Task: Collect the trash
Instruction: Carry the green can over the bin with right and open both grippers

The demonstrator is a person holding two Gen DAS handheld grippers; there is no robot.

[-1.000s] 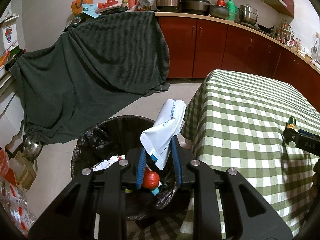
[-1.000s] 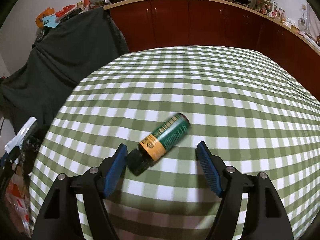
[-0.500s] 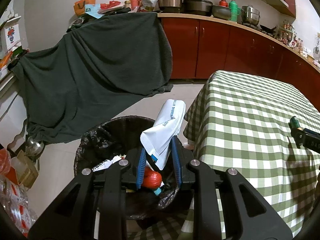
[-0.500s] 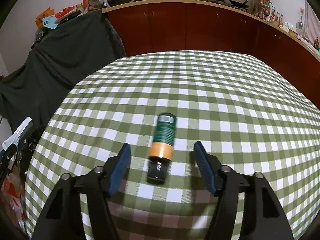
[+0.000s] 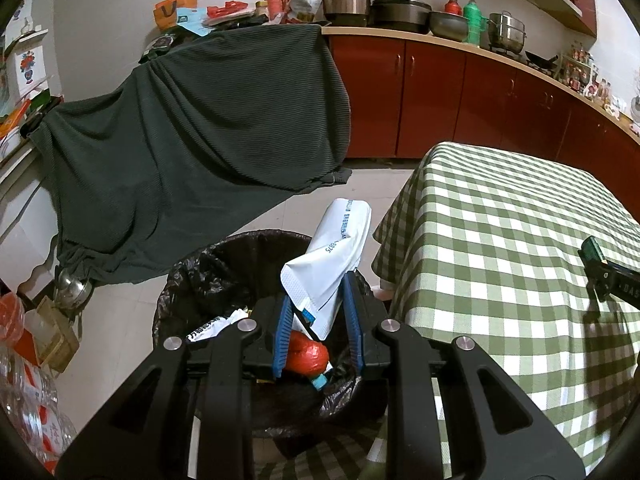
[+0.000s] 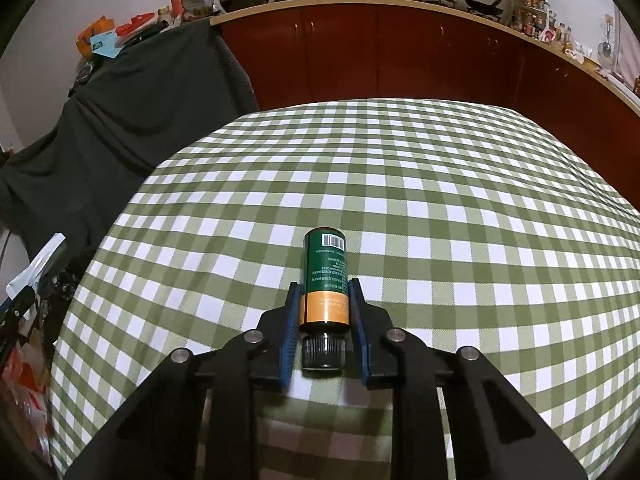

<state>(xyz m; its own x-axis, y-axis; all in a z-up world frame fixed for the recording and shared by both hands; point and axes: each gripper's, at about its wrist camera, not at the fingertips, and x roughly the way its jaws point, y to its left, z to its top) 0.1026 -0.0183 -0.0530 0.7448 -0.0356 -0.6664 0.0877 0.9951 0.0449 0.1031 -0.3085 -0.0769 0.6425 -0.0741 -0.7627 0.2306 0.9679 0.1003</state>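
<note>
**Two grippers, two pieces of trash, one bin**

Two handheld grippers are working at the corner of a table covered in a green checked cloth [image 6: 440,184]. The right gripper [image 6: 325,320] has just been closing, and its blue pads are now pressing on both sides of a small green and orange bottle [image 6: 325,280]. That bottle is lying on its side on the cloth, its long axis running straight away from the gripper, black cap toward the camera and barcoded base pointing off across the table. The pads are gripping the orange band just above the cap.

Off the table's left edge, the left gripper [image 5: 318,320] is hovering over a bin lined with a black bag [image 5: 188,280], its jaws nearly closed on the lower end of a white pouch [image 5: 334,256]. The pouch is sticking up and forward, directly above the open bin, where a red wrapper [image 5: 306,356] is already lying. The left hand looks nearer to dropping its load; the bottle must first be carried leftward, off the table's edge, to reach the bin.
</note>
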